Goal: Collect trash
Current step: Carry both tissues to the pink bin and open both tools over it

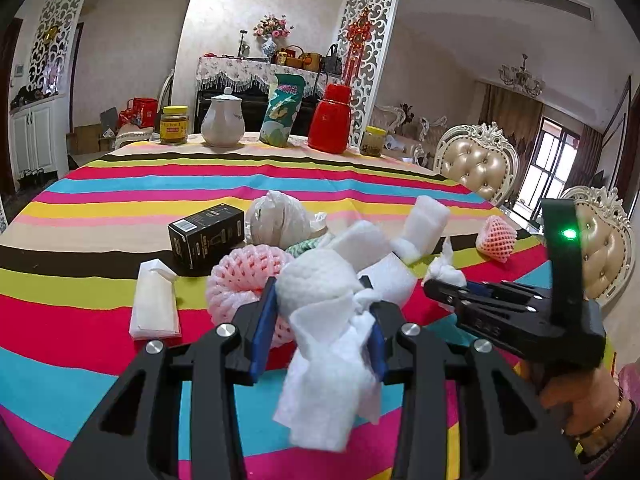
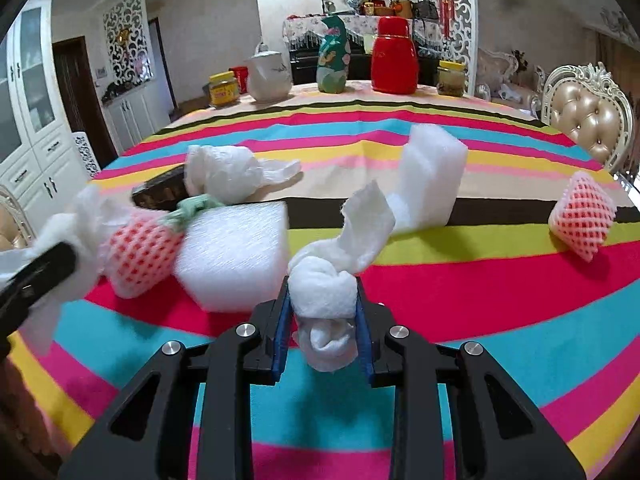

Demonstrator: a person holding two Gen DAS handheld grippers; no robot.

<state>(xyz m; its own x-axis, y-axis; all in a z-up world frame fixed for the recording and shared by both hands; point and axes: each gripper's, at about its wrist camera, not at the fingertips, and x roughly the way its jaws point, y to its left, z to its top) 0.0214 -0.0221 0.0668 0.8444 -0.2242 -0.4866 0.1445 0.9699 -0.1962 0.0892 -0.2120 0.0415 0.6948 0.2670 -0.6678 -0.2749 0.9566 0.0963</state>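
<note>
Dining room, big round table with a loud striped cloth, trash scattered over the middle. Both tools are already loaded: the right gripper is pinched on a knotted tissue wad, and the left gripper is clamped on a bigger crumpled paper bundle. This stuff looks feather-light and squishy, so I'd grab the dense knotted part, not the loose tails. The foam block and pink foam net on the cloth probably squash too.
</note>
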